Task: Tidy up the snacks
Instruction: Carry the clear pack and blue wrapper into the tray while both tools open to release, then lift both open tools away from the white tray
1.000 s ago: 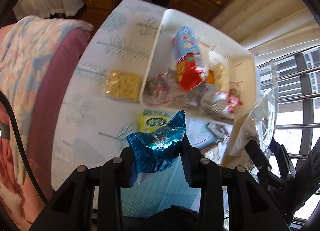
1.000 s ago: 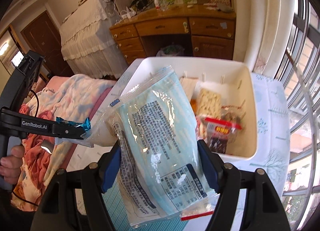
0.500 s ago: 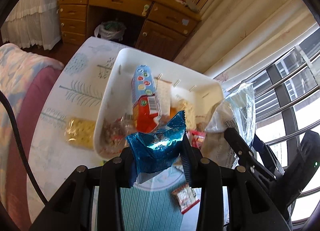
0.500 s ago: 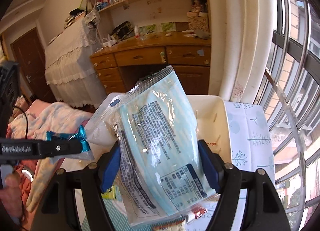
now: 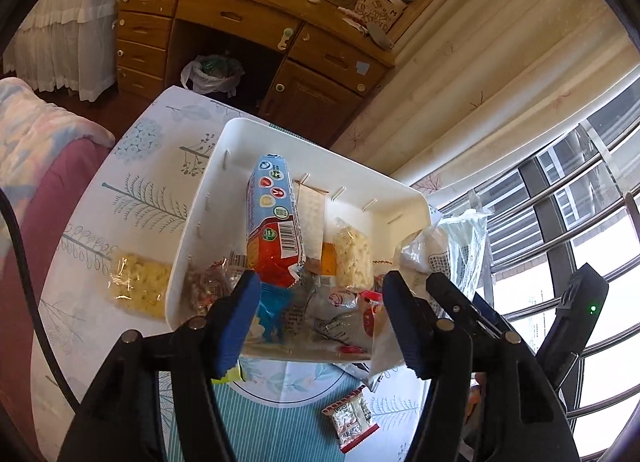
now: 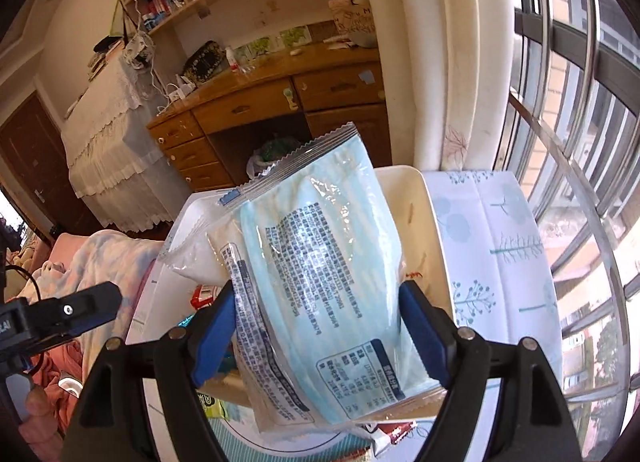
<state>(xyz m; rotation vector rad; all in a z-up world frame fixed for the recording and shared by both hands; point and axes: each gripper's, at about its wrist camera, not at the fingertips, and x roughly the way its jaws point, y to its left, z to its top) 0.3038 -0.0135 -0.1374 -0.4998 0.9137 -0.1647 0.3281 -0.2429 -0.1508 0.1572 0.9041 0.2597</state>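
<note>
A white bin (image 5: 200, 221) on the table holds several snacks, among them a tall blue-and-red biscuit pack (image 5: 276, 229). My left gripper (image 5: 322, 286) hovers over the bin's near end, open and still opening, with nothing between its pads. The shiny blue snack packet (image 5: 268, 314) lies in the bin just below its left finger. My right gripper (image 6: 318, 292) is beside the bin's right rim (image 6: 436, 221). It holds a large pale-blue printed pack (image 6: 320, 262) upright. Its jaws are opening, but the pads still touch the pack's sides.
A yellow cracker packet (image 5: 140, 290) lies on the tablecloth left of the bin. A small red-and-white packet (image 5: 352, 422) lies near the front. A wooden desk (image 5: 240, 21) stands behind, a bed (image 5: 36, 133) to the left and window bars (image 5: 580, 229) to the right.
The left jaws spread and let go of the blue packet, which dropped into the bin. The right gripper carried the pale-blue pack closer to the bin's right rim, its jaws slightly wider.
</note>
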